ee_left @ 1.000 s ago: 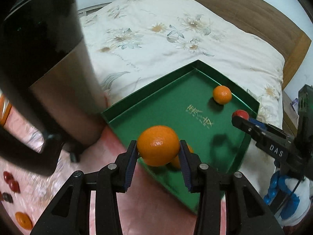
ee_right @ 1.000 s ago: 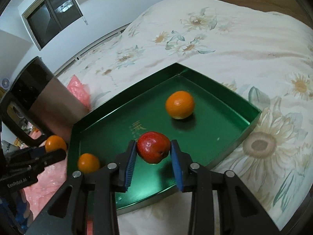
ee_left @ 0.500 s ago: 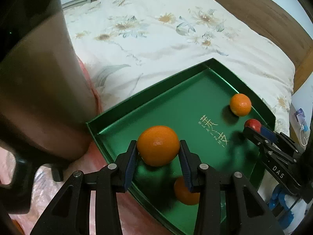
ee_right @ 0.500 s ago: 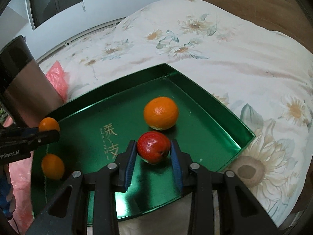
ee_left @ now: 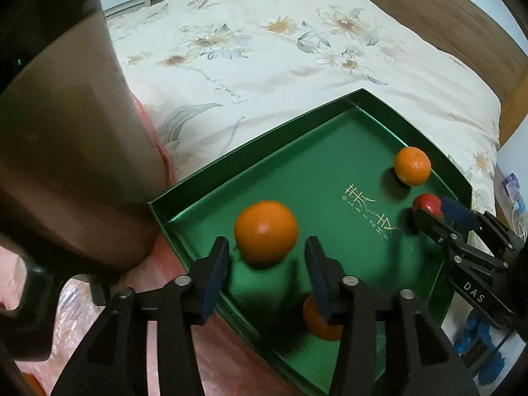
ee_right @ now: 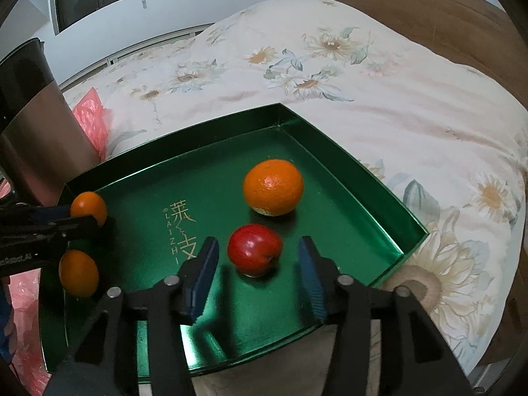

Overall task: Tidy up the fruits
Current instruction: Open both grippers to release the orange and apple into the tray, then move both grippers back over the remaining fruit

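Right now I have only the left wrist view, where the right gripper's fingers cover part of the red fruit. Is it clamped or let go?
Observer: Let go. In the right wrist view the red fruit lies on the green tray floor, between the fingers of the right gripper. The fingers have just been opening, and there is a gap on each side of the fruit.
Reviewer: How is it lying?
Observer: On its side, with its stem dimple turned toward the right wrist camera.
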### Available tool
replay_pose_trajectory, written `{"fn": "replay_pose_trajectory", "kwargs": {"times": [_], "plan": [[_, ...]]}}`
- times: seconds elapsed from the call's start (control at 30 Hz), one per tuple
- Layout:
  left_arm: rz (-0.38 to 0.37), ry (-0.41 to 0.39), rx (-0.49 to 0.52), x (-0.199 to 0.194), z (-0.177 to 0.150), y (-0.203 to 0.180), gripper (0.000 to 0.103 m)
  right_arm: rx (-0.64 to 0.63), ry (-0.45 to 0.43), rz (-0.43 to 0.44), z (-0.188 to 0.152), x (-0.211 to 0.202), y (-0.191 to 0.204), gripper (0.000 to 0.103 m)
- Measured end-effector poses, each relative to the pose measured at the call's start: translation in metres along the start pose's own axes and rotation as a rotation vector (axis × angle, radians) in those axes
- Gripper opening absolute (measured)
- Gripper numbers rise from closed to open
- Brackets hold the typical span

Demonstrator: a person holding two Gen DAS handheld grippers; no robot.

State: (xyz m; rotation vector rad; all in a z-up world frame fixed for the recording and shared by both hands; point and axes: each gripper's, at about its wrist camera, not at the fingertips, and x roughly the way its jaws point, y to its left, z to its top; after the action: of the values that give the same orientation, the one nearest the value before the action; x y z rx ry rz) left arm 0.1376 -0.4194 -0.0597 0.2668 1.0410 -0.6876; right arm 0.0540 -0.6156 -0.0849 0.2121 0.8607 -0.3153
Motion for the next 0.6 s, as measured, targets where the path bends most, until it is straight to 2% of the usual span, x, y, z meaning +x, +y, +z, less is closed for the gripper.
{"fn": "replay_pose_trajectory", "kwargs": {"times": [0.03,0.07,0.23,0.6], "plan": [[0.001,-0.006,0.003,-0.004,-0.002,0.0,0.046,0.001,0.0,0.0,0.0,-0.001,0.001,0.093],[-0.002,-0.009,0.005,-0.007,-0.003,0.0,0.046,0.002,-0.003,-0.003,0.0,-0.002,0.002,0.093],[-0.011,-0.043,0.013,-0.034,-0.011,-0.002,0.048,0.019,-0.027,-0.003,0.0,-0.015,0.005,0.094],[0.007,-0.089,-0.022,-0.097,-0.048,0.011,0.049,-0.006,-0.099,0.026,0.001,-0.075,0.025,0.095]]}}
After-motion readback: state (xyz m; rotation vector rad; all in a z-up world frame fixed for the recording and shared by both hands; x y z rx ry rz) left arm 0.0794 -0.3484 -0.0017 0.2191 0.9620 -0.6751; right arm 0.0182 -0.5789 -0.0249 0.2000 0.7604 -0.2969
